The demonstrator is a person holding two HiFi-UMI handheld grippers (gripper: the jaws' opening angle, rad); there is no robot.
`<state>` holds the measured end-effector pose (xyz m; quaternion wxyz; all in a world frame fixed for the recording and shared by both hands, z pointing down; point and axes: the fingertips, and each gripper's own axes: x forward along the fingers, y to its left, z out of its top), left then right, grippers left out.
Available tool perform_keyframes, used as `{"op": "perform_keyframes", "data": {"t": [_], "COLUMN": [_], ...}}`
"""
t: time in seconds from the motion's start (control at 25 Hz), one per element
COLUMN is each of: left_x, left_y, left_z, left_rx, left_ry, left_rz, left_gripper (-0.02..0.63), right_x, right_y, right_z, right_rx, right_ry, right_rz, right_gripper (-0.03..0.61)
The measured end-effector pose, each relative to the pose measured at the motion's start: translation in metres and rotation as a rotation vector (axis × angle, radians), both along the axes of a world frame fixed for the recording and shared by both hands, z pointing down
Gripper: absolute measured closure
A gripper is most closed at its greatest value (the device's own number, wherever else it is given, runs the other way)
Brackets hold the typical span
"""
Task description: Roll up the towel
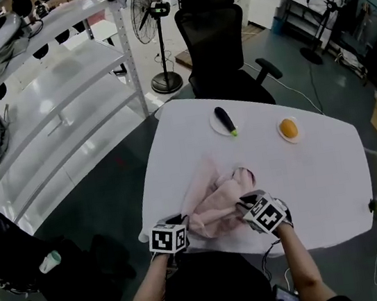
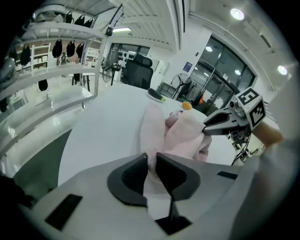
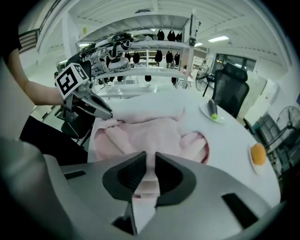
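The pink towel lay bunched at the near edge of the white table. The left gripper had its narrow jaws pinched on the cloth, and the right gripper clamped it too, seemingly on a fold.

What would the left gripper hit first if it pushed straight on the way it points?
The pink towel: the left gripper pinches its edge, and the bunched folds lie right ahead. Beyond them, probably the right gripper.

Near corners of towel behind left gripper and right gripper
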<state>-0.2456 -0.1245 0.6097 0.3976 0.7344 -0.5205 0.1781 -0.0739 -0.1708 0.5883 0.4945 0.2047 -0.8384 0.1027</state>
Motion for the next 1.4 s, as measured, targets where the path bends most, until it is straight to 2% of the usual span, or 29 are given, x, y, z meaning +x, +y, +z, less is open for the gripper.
{"op": "perform_keyframes", "data": {"t": [0.12,0.2,0.32,0.4,0.56,0.72,0.92,1.24,1.28,1.4], "left_x": [-0.007,-0.012,-0.026,-0.034,-0.022,0.020,0.057,0.063,0.061,0.053], "left_y": [0.004,0.004,-0.008,-0.023,-0.064,-0.098,-0.132,-0.155,-0.156,-0.158], "left_z": [0.011,0.011,-0.008,-0.028,-0.066,-0.074,-0.056,-0.006,0.000,0.014], "left_rx": [-0.026,-0.029,0.011,0.062,0.167,0.198,0.159,0.048,0.038,0.028], "left_ry": [-0.063,-0.076,-0.046,-0.042,-0.081,-0.128,-0.167,-0.249,-0.267,-0.320], "left_rz": [0.019,0.019,-0.020,-0.039,0.028,0.155,0.236,0.254,0.254,0.239], "left_gripper": [0.524,0.494,0.367,0.339,0.339,0.342,0.345,0.347,0.362,0.483], "right_x": [0.003,0.006,0.013,0.022,0.053,0.075,0.069,0.064,0.065,0.067], "right_y": [0.003,0.001,-0.007,-0.018,-0.055,-0.079,-0.091,-0.105,-0.105,-0.100], "right_z": [0.021,0.024,0.002,-0.023,-0.060,-0.049,-0.016,0.016,0.022,0.036], "right_rx": [0.001,0.019,0.053,0.084,0.160,0.171,0.086,0.035,0.026,-0.012], "right_ry": [0.003,-0.017,-0.099,-0.167,-0.239,-0.165,-0.129,-0.103,-0.099,-0.090], "right_rz": [0.046,0.089,0.167,0.217,0.303,0.309,0.278,0.261,0.263,0.283], "right_gripper": [0.492,0.463,0.378,0.345,0.347,0.372,0.382,0.412,0.420,0.443]}}
